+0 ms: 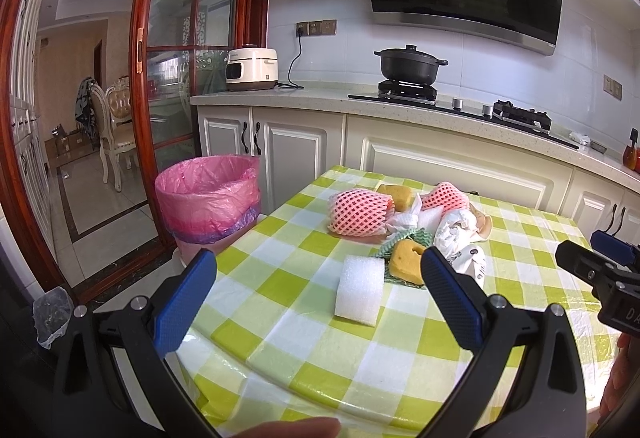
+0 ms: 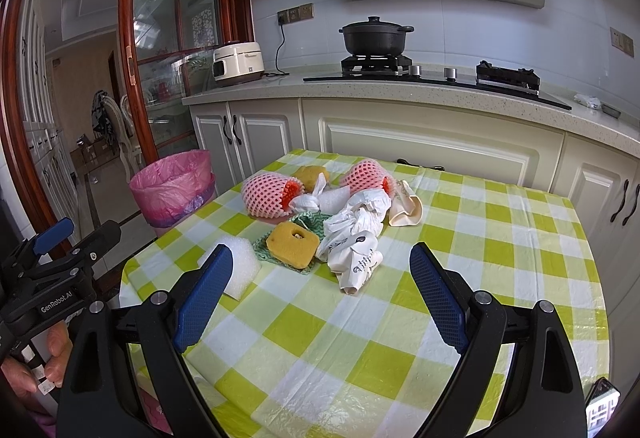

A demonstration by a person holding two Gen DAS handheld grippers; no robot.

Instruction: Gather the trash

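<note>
Your left tool (image 1: 316, 286) and right tool (image 2: 320, 290) both gape wide, empty, above green-checked worktop (image 2: 360, 338). White foam block (image 1: 358, 290) nearest; trash pile beyond; pink-lined bin (image 1: 208, 198) far left.

my left gripper (image 1: 316, 294): black frame, blue textured pads, silver screws | my right gripper (image 2: 320, 290): same build | "GenRobot.AI" printed white on the left body | bare-skinned fingers (image 2: 56, 352) on the handle

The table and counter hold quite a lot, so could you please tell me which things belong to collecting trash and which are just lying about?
For the job:
white foam block
yellow sponge
pink foam nets
crumpled white bags
pink-lined bin

Just lying about:
black pot
rice cooker
</note>
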